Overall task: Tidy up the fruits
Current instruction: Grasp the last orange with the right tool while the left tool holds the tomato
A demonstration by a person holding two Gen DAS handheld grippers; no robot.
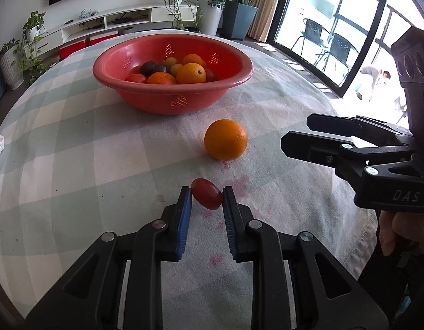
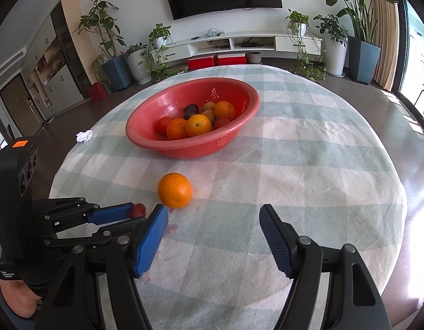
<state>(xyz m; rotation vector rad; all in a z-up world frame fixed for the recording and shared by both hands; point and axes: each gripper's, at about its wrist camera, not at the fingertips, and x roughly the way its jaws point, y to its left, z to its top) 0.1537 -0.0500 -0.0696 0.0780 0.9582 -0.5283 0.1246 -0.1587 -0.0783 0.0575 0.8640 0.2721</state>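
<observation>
On the checked tablecloth point(image 2: 308, 165), which covers a round table, a red bowl point(image 2: 145, 126) is set toward the far side. Oranges, tomatoes and dark plums are piled inside the bowl. Nearer than the bowl, a lone orange point(image 2: 174, 190) is left on the cloth, well apart from the bowl's wall. Nearer again than the bowl and just beside that orange, a small red tomato point(image 1: 207, 198) is clamped between the blue pads of the left gripper point(image 1: 207, 202), whose fingers are drawn narrow around it. To the right of the bowl as seen from the left wrist, the right gripper point(image 2: 214, 233) is held above the cloth with its fingers spread wide and nothing between them. Left of the bowl, near the cloth's edge, a crumpled white tissue point(image 2: 84, 136) is seen. Pink stains point(image 1: 239, 181) are scattered on the cloth on the near side of the bowl, around the tomato.
</observation>
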